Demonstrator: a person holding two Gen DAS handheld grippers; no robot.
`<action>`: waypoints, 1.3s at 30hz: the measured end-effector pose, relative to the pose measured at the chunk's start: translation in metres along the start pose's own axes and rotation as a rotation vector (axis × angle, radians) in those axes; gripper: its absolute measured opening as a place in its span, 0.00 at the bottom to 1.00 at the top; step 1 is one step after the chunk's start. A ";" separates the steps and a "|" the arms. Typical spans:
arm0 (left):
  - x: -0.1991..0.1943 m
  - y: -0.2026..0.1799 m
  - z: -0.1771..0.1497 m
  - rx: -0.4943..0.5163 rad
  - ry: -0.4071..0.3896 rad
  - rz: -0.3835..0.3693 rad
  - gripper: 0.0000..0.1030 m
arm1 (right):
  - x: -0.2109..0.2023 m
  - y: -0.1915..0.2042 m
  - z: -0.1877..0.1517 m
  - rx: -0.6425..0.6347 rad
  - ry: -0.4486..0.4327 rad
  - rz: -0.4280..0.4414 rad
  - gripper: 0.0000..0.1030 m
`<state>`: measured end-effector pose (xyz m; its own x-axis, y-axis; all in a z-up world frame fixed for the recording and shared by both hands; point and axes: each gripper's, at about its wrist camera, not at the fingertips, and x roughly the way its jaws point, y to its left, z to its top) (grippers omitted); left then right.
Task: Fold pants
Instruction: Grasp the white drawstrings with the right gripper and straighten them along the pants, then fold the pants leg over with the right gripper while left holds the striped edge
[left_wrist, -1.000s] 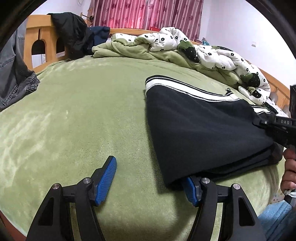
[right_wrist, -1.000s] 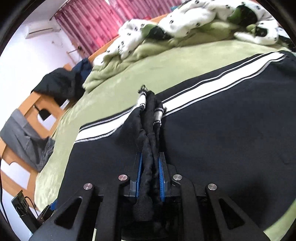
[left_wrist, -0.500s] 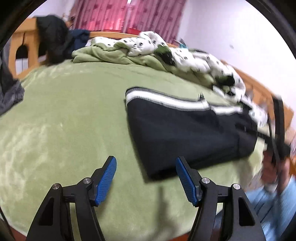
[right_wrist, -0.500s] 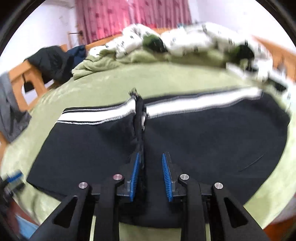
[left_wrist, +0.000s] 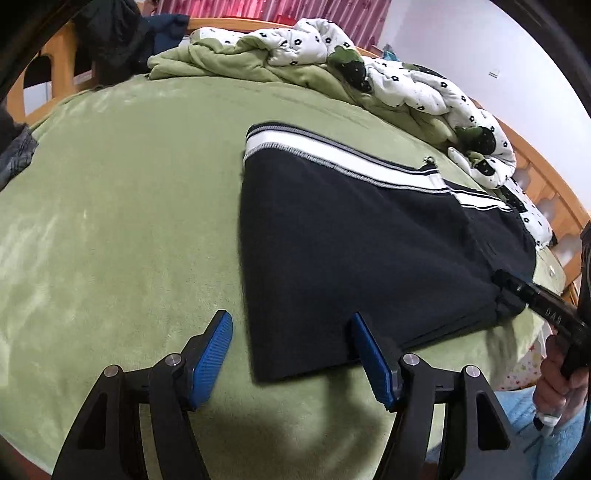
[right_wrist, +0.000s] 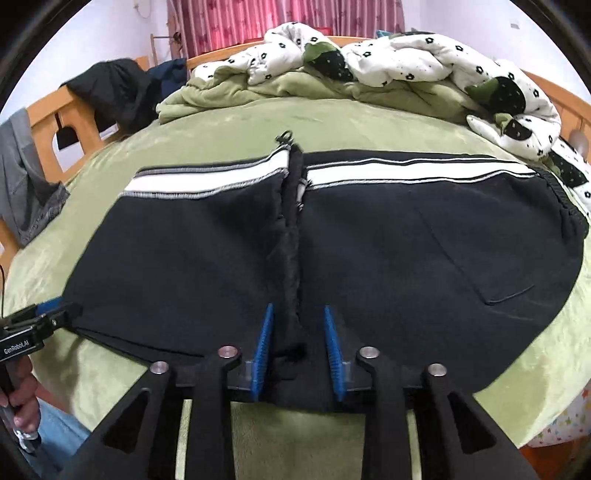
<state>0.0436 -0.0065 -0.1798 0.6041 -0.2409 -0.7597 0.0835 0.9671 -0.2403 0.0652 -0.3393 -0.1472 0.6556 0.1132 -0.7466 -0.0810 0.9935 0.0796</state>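
Green fleece covers the bed (left_wrist: 122, 206), with a rumpled flowered quilt (right_wrist: 406, 62) heaped along its far side and pink curtains (right_wrist: 280, 22) behind. On the fleece the black pants (right_wrist: 388, 254) lie folded flat, their white side stripe (right_wrist: 406, 173) along the far edge and a raised ridge of cloth (right_wrist: 291, 236) running down the middle. The right gripper (right_wrist: 297, 350) straddles the near end of that ridge; its jaws have just been opening, and the blue pads now stand apart on either side of the cloth rather than pinching it as they did a second ago, when the bunch was clamped tight between them. The left gripper (left_wrist: 291, 354) hangs spread wide over the near left corner of the pants and holds nothing; a second ago its right pad was tucked under the hem, and it has since come free. The step in hand appears to be letting go after a fold, so the right gripper is best drawn straight back off the ridge without snagging it, and the ridge flattened before any further fold, or the stack will likely sit lumpy.
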 end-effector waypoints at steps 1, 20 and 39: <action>-0.006 0.000 0.001 0.014 -0.011 0.017 0.63 | -0.010 -0.007 0.002 0.007 -0.021 -0.023 0.35; 0.038 0.018 0.067 -0.112 0.066 -0.092 0.61 | 0.012 -0.274 0.038 0.404 -0.015 -0.244 0.76; 0.088 0.026 0.116 -0.110 0.050 -0.244 0.17 | 0.025 -0.303 0.087 0.463 -0.222 -0.164 0.38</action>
<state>0.1908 0.0069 -0.1828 0.5363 -0.4723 -0.6995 0.1335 0.8658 -0.4822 0.1719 -0.6370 -0.1323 0.7786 -0.0948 -0.6203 0.3427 0.8924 0.2937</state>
